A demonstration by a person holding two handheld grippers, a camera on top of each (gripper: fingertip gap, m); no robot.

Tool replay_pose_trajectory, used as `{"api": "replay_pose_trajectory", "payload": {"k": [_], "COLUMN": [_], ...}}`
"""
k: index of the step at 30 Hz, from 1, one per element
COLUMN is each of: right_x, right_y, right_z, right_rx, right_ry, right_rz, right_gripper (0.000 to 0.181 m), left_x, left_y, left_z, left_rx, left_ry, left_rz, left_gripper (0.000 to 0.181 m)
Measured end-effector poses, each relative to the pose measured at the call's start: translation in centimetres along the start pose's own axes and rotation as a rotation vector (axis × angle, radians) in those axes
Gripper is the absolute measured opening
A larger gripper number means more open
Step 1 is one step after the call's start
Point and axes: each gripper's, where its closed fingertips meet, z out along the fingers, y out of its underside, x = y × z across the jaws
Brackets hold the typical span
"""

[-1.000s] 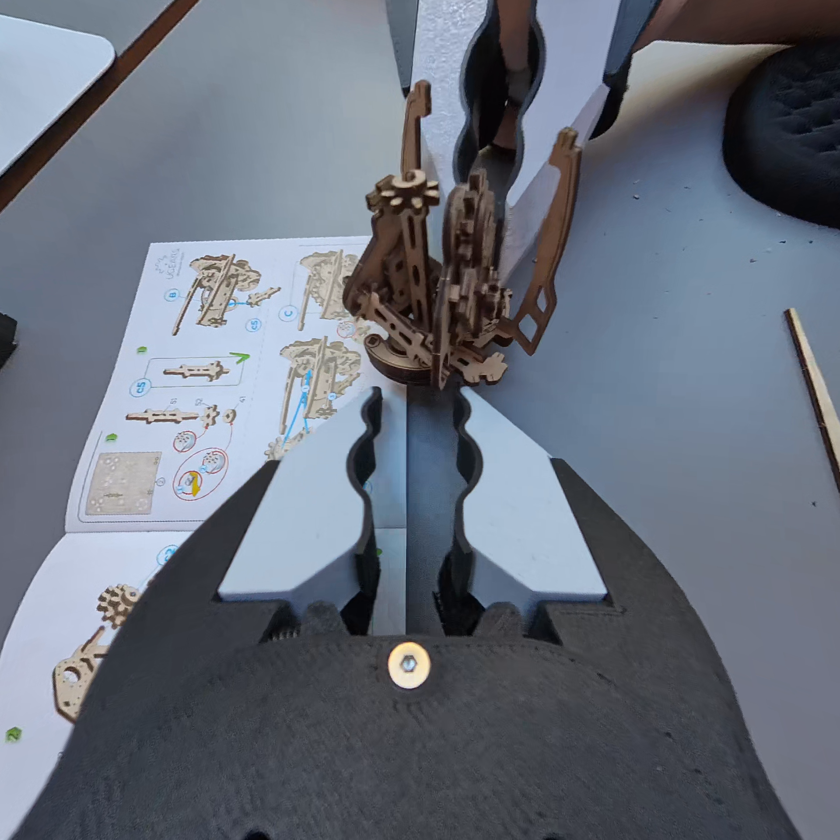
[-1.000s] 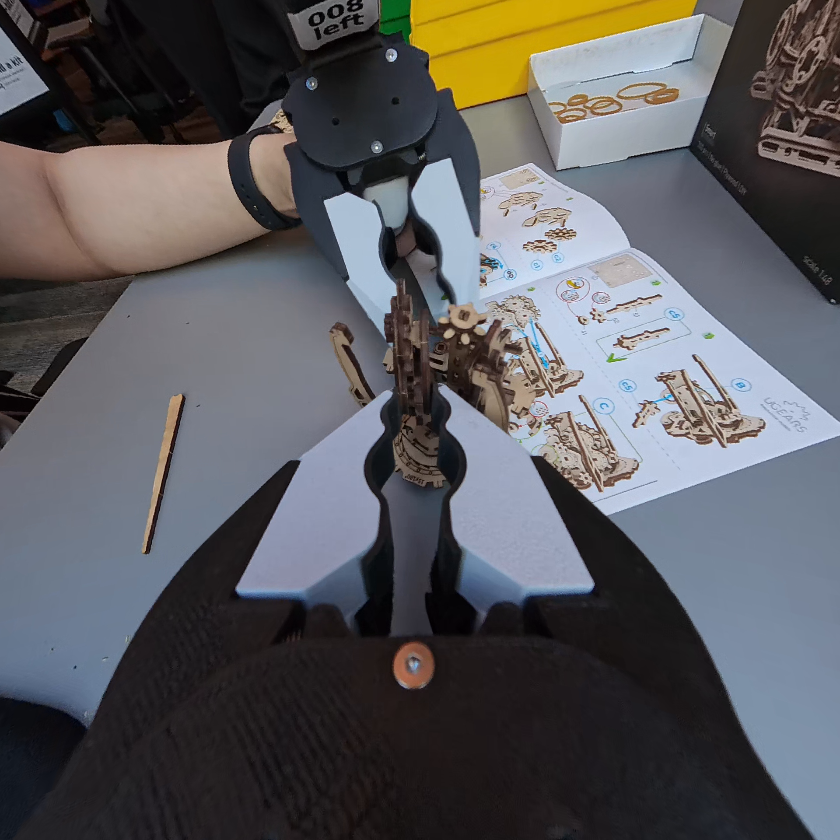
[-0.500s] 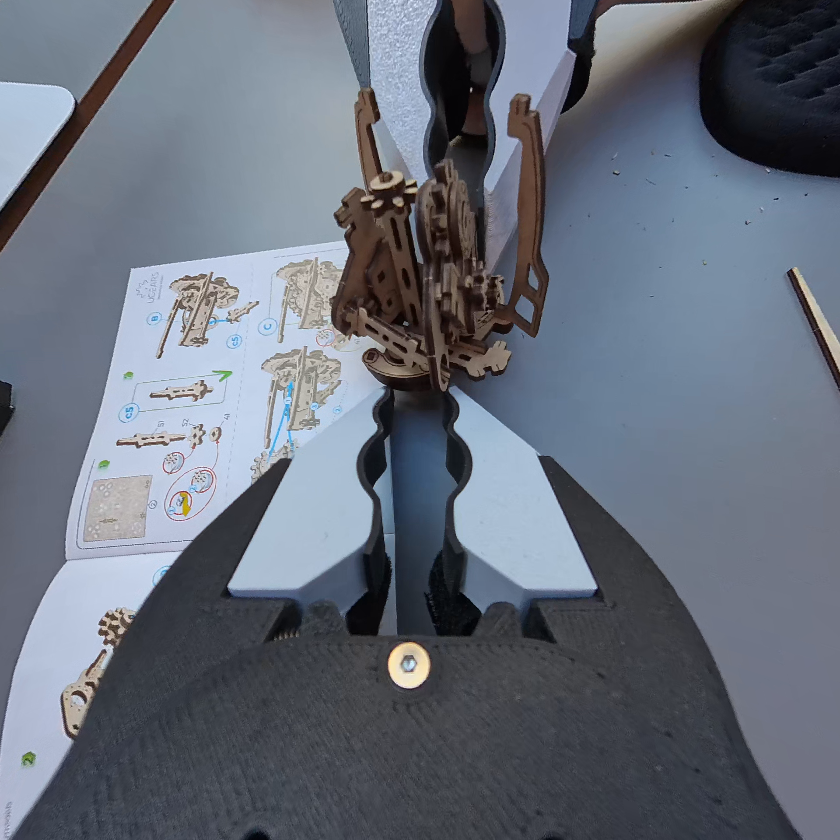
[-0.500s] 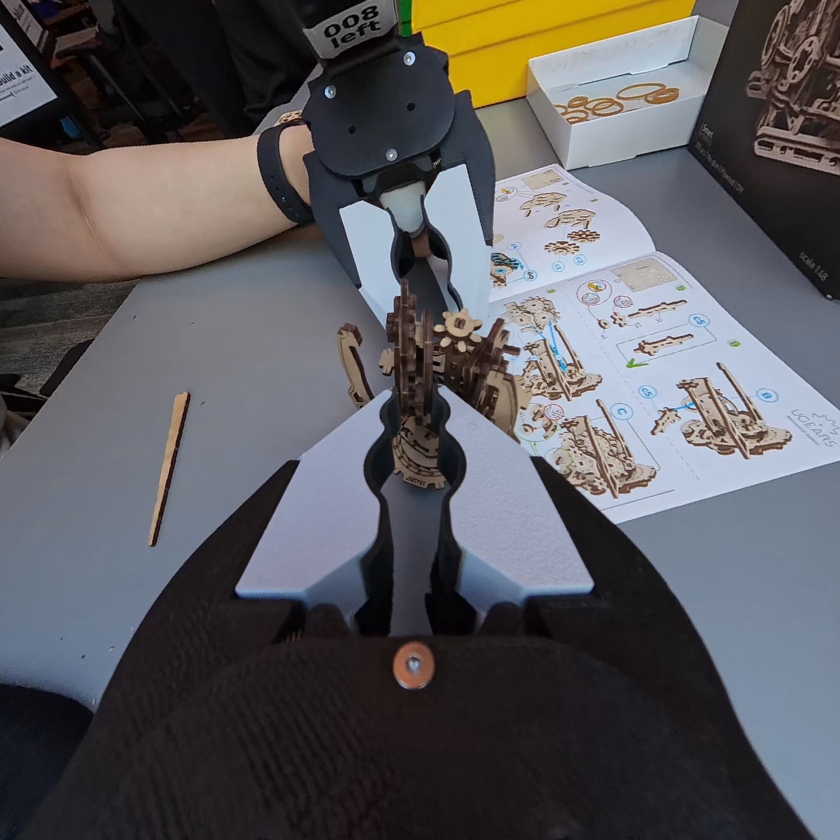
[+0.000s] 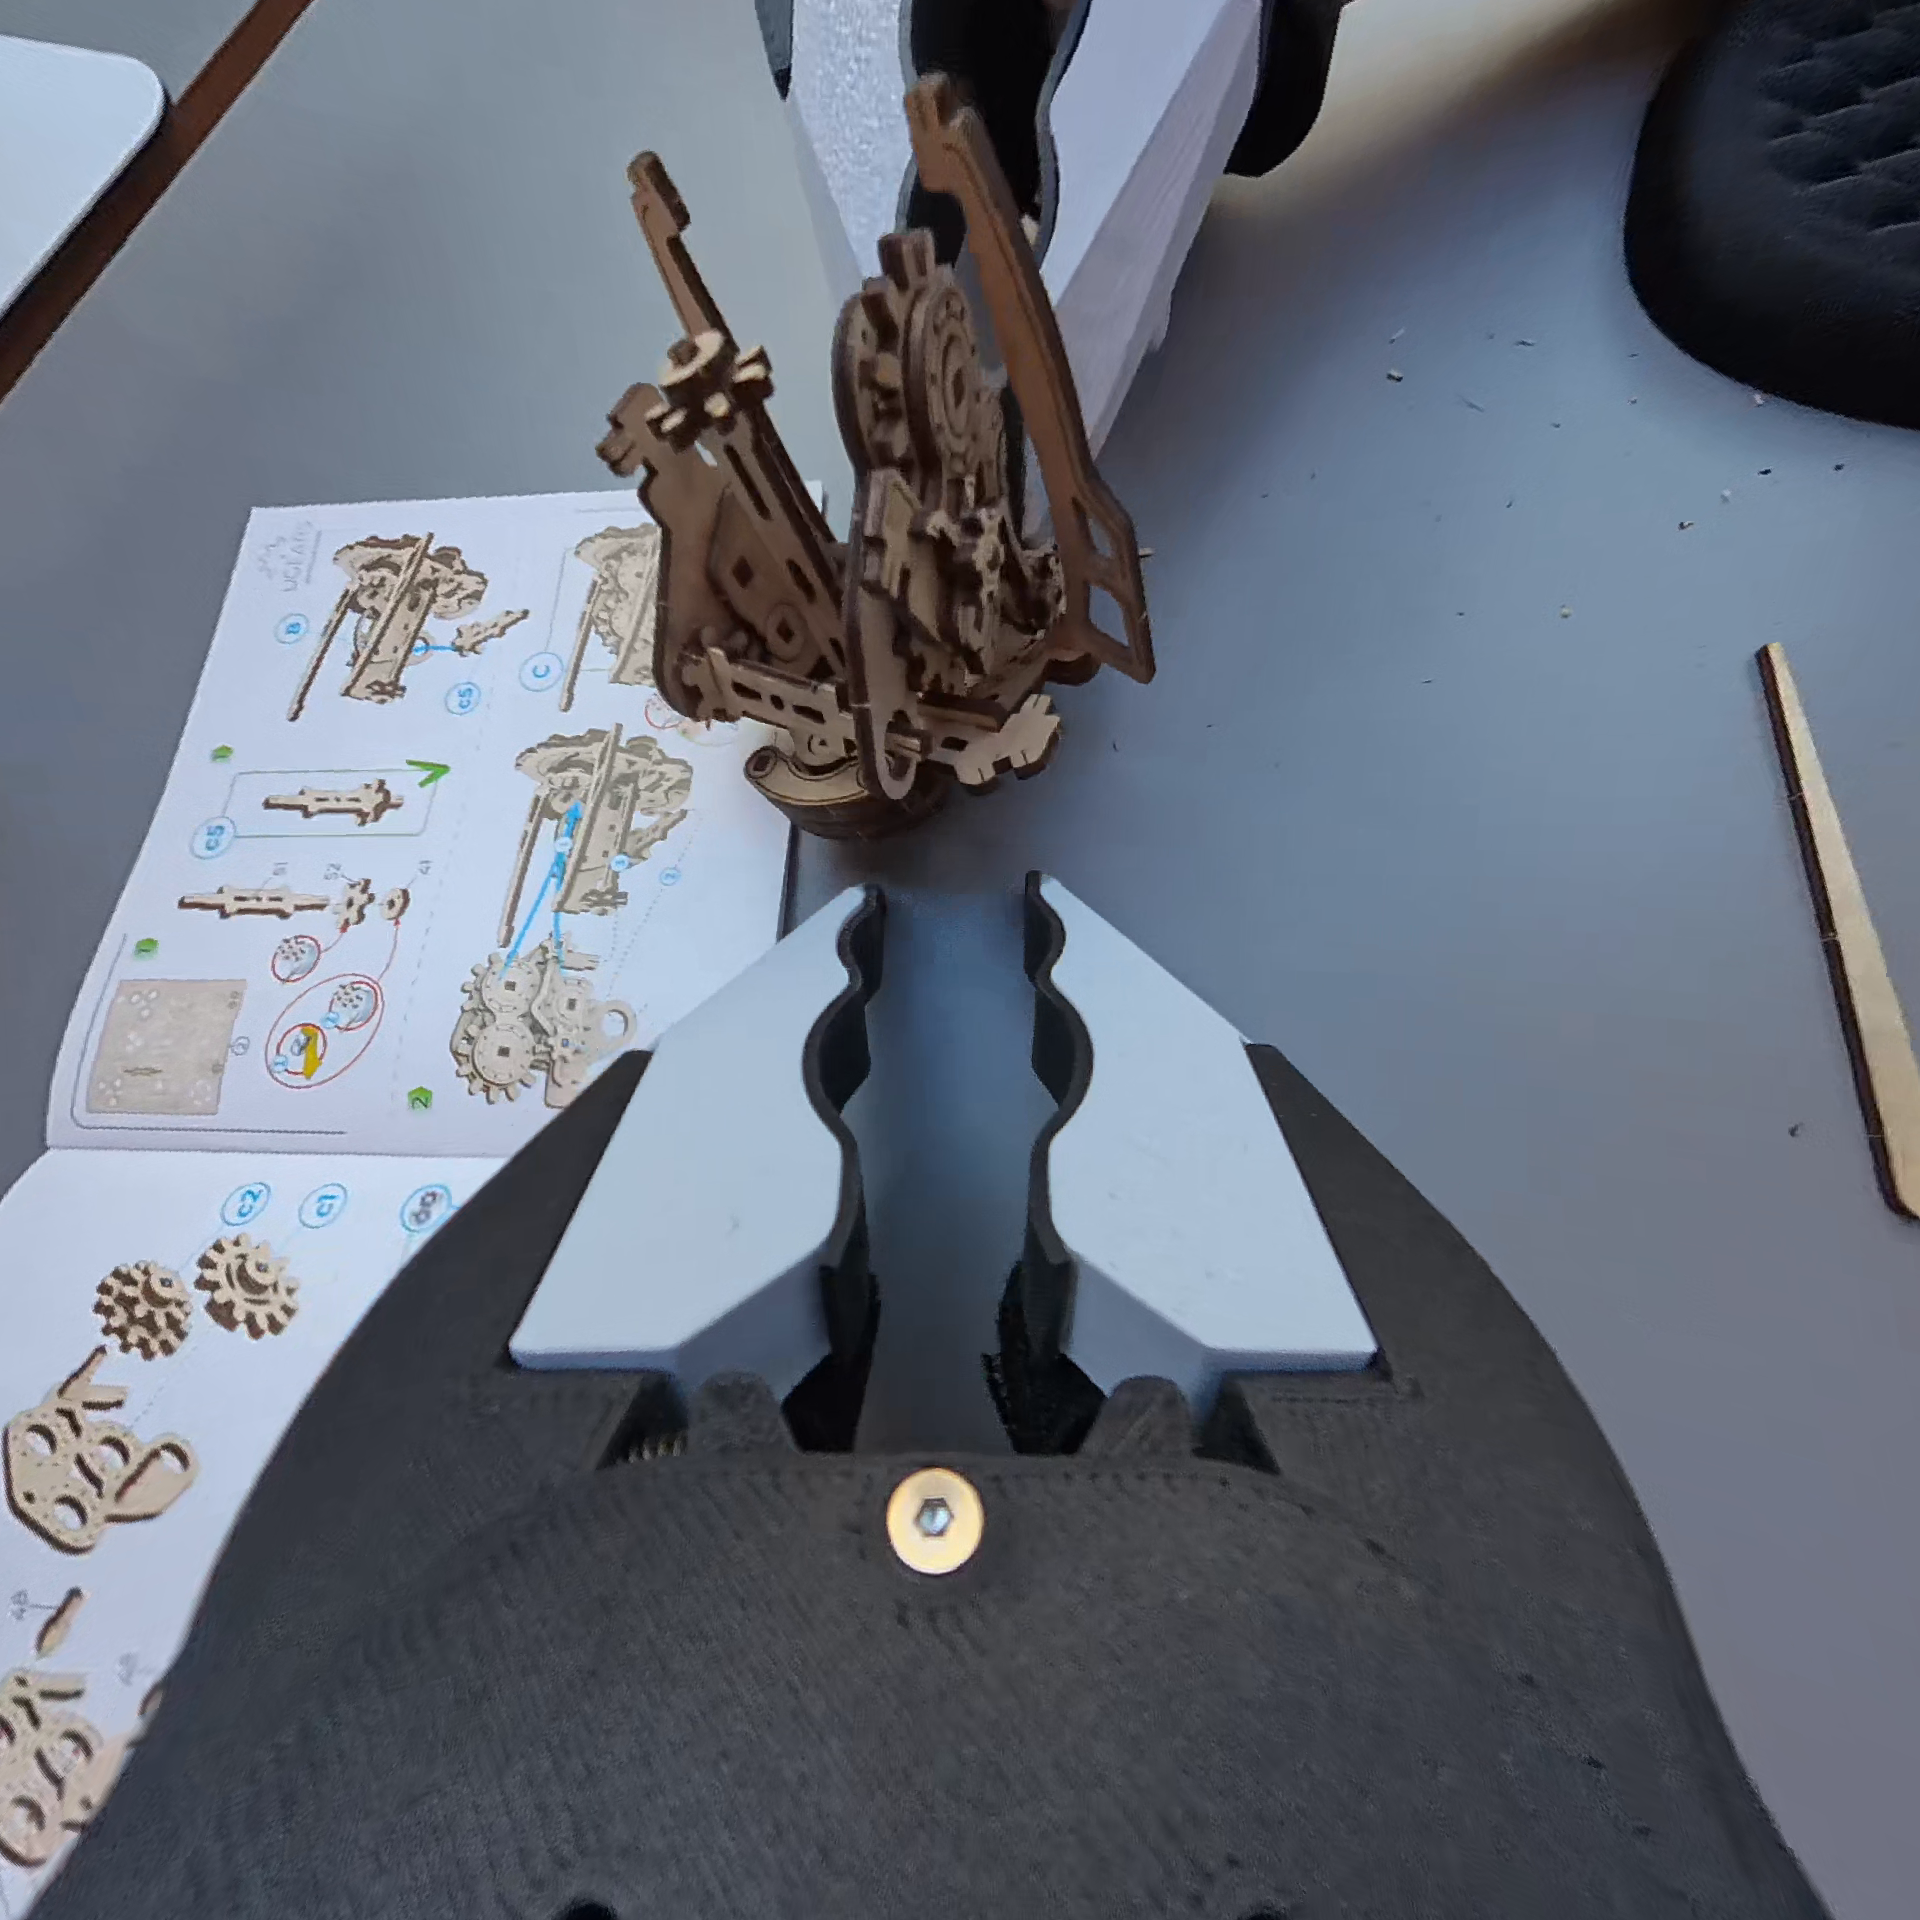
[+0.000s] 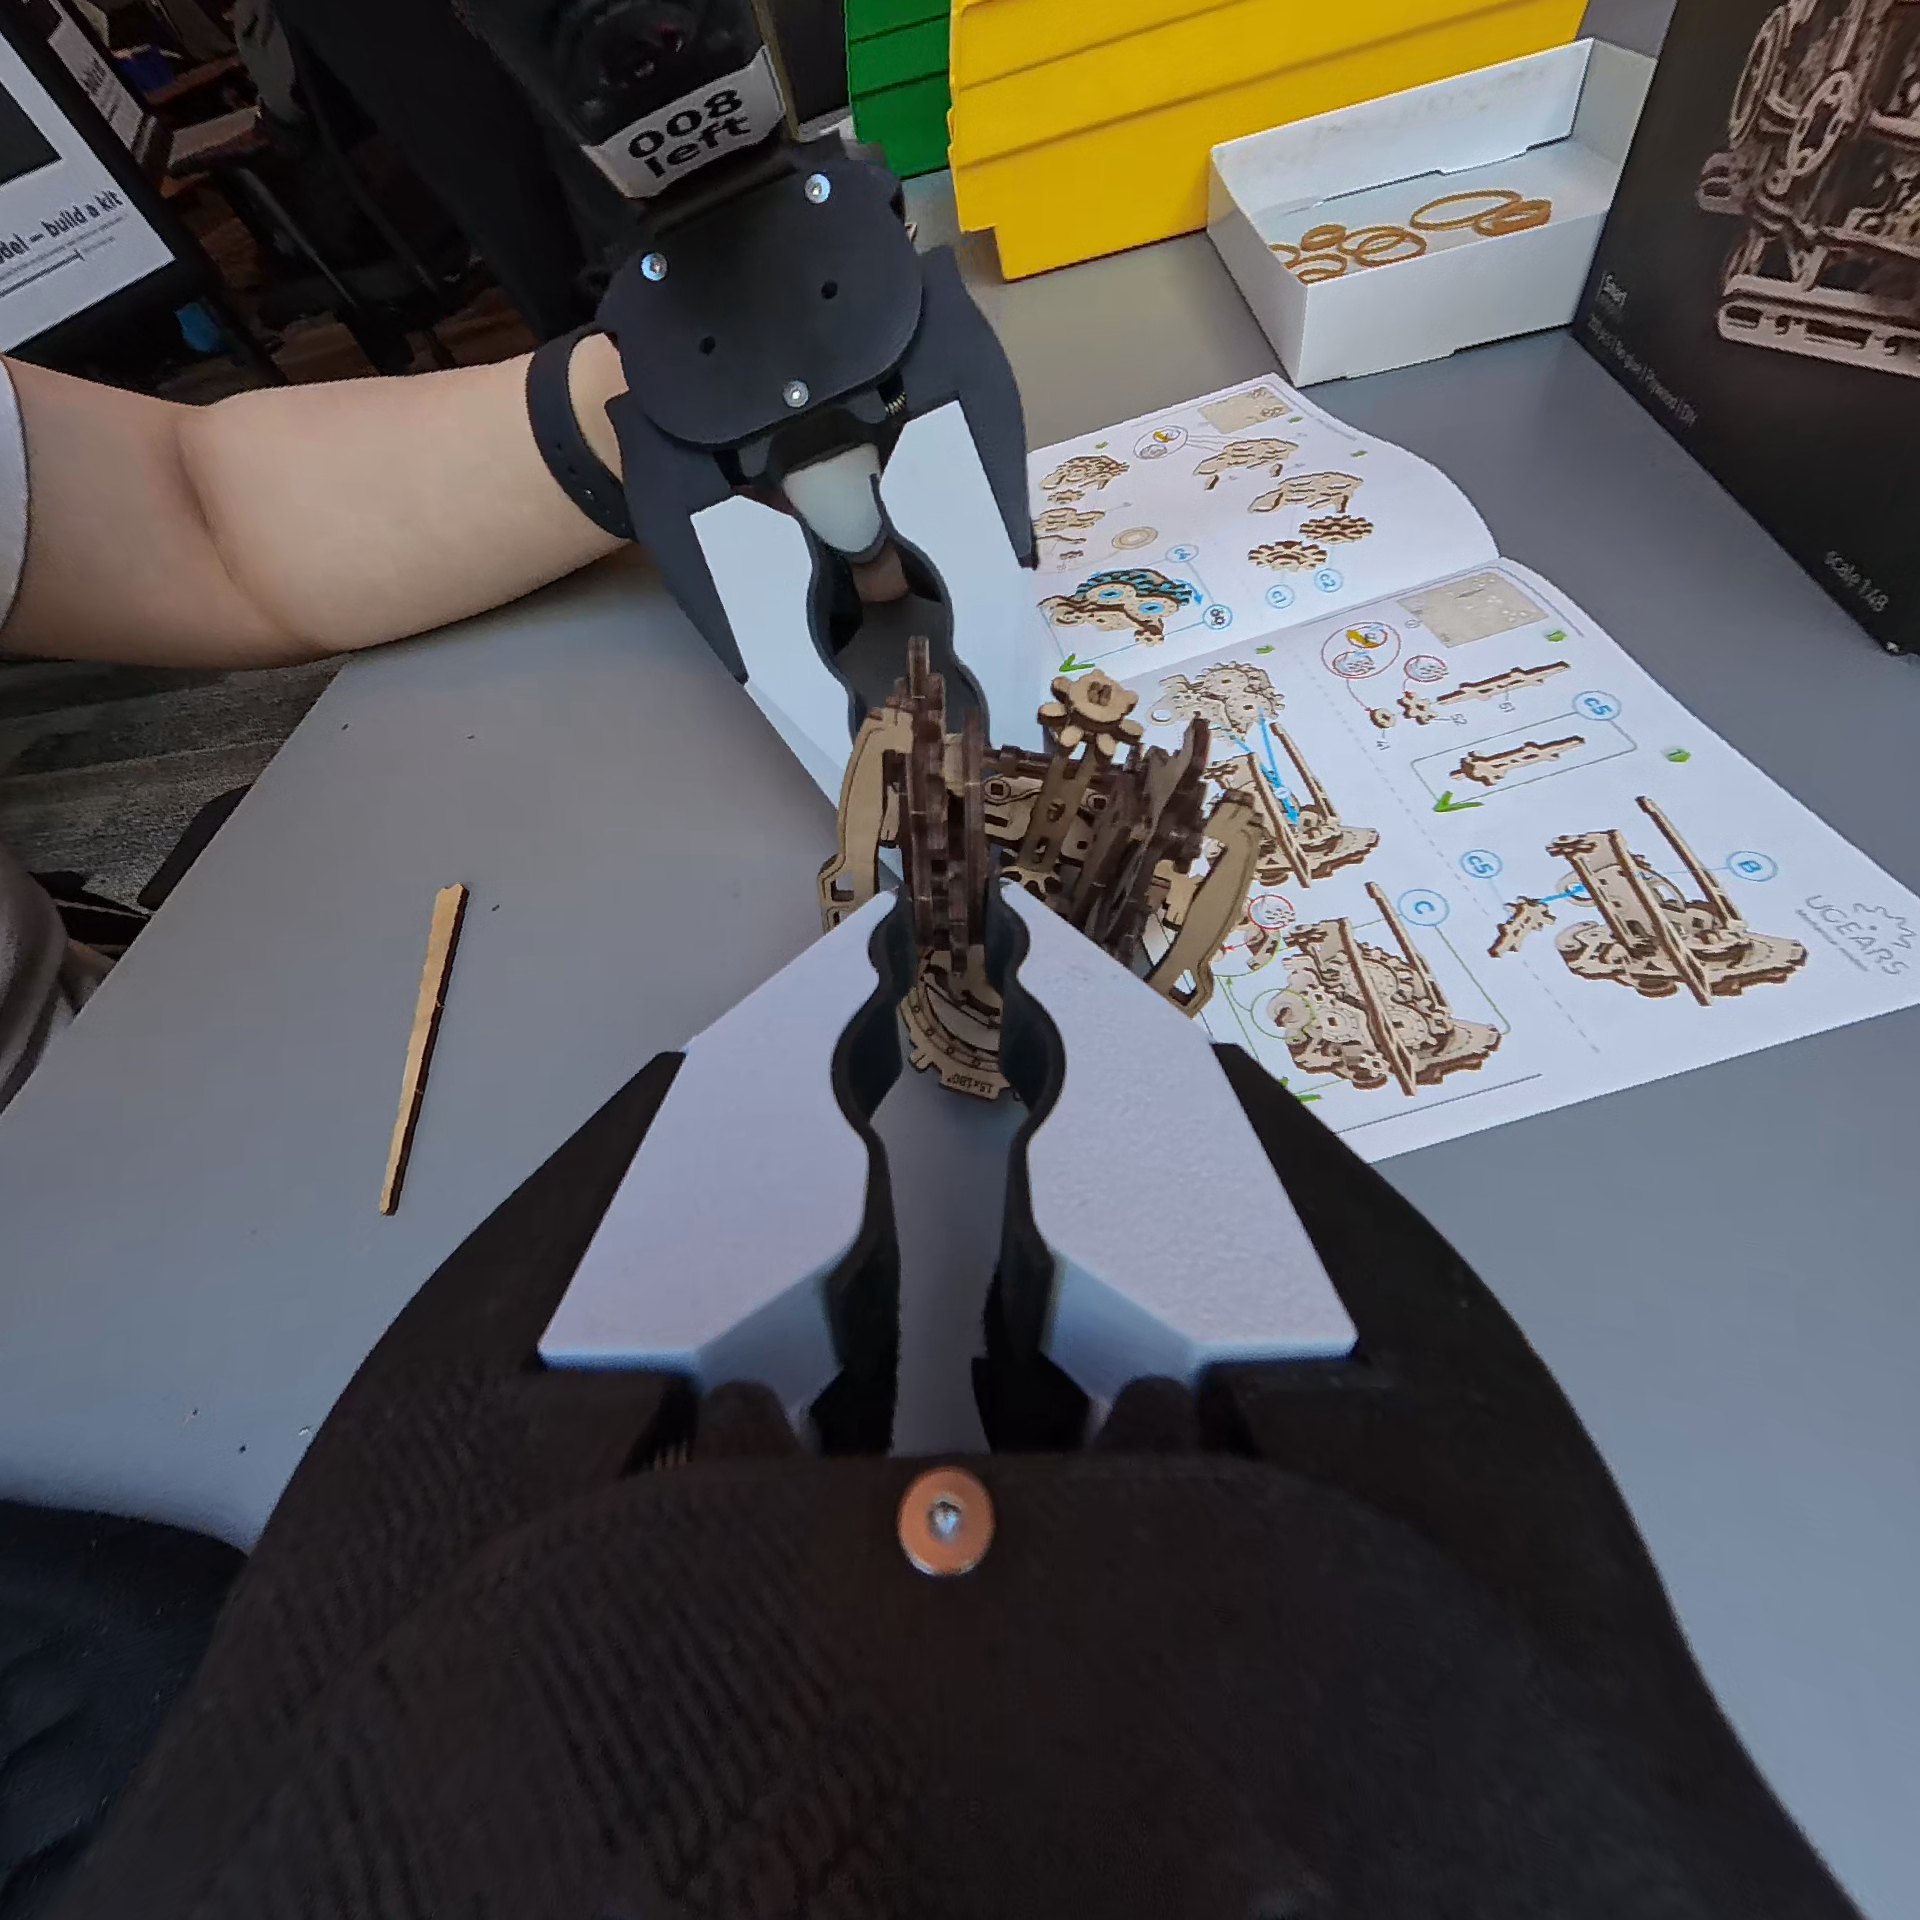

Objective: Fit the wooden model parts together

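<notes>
The partly built wooden model [image 6: 1081, 831], a cluster of gears, frames and two long arms, is held tilted near the grey table [image 6: 623, 935]. My right gripper [image 6: 948, 925] is shut on the model's gear stack. In the left wrist view the model [image 5: 904, 582] stands just beyond my left gripper [image 5: 948, 904], which is open and empty, its tips a short gap from the model's round base. The right gripper's white fingers [image 5: 1132, 229] show behind the model. The left gripper [image 6: 883, 644] also shows beyond the model in the right wrist view. I cannot tell whether the base touches the table.
An open instruction booklet [image 6: 1558, 779] lies beside the model, also in the left wrist view [image 5: 312, 831]. A thin wooden strip [image 6: 421, 1049] lies on the other side. A white box of rubber bands [image 6: 1403, 229], yellow bins [image 6: 1195, 104] and a dark kit box [image 6: 1766, 260] stand behind. A person's forearm [image 6: 312, 540] rests at the table edge. The gap from one gripper's tips to the other's is roughly 6 cm.
The right gripper has turned and tilted the model, so its long arms now lean differently. The left gripper's jaws have widened a little and it has drawn back from the model.
</notes>
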Motion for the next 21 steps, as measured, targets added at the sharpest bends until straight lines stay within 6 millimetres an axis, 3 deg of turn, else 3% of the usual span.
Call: {"api": "replay_pose_trajectory", "payload": {"k": [4, 8, 14, 21], "right_x": [0.3, 0.4, 0.2, 0.3], "right_y": [-0.1, -0.1, -0.2, -0.5], "right_z": [0.0, 0.0, 0.4, 0.4], "right_rx": [0.006, 0.01, 0.007, 0.029], "right_ry": [0.018, 0.02, 0.01, 0.026], "right_rz": [0.014, 0.049, 0.07, 0.074], "right_gripper": [0.011, 0.011, 0.011, 0.011], "left_x": [0.3, 1.8, 1.2, 0.9], "left_y": [0.3, -1.3, -3.7, -3.2], "left_z": [-0.5, -0.9, -2.0, -1.5], "left_rx": [-0.027, 0.065, 0.257, 0.291], "left_ry": [-0.064, 0.03, 0.178, 0.275], "left_rz": [-0.208, -0.401, -0.696, -0.835], "left_gripper": [0.028, 0.034, 0.029, 0.014]}}
